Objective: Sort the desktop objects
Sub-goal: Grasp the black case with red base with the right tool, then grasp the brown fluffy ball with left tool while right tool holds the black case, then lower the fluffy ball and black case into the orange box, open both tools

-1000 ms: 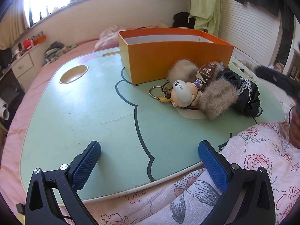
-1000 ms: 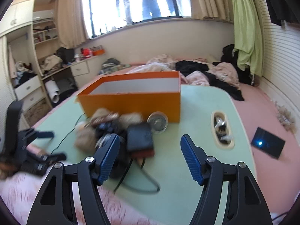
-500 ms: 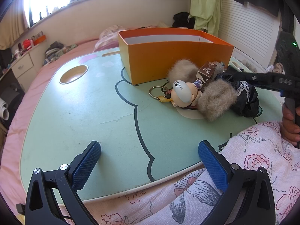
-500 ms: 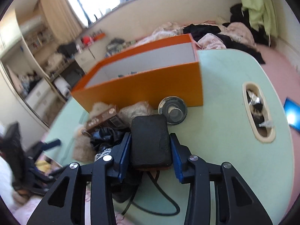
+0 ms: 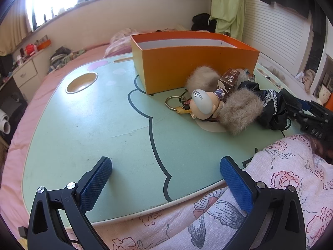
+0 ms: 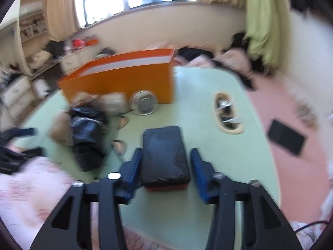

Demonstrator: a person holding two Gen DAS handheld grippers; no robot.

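Since half a second ago the black pouch has been carried off the pile and is now seen lying on the green table by itself, close to the near edge, with the right gripper around it. Its jaws are opening: the left pad looks to be just at the pouch's side while a clear gap is seen at the right pad, so it's not being squeezed anymore. That view is pretty blurred, so finer detail can't be made out. The orange box is set toward the far edge, with a round metal tin right against its front wall. The leftover pile is kept in front of the box: a doll keychain, two fur puffs, a small brown carton and a black lacy cloth. The left gripper is held wide with nothing between its pads, over the near edge of the table beside a floral quilt.
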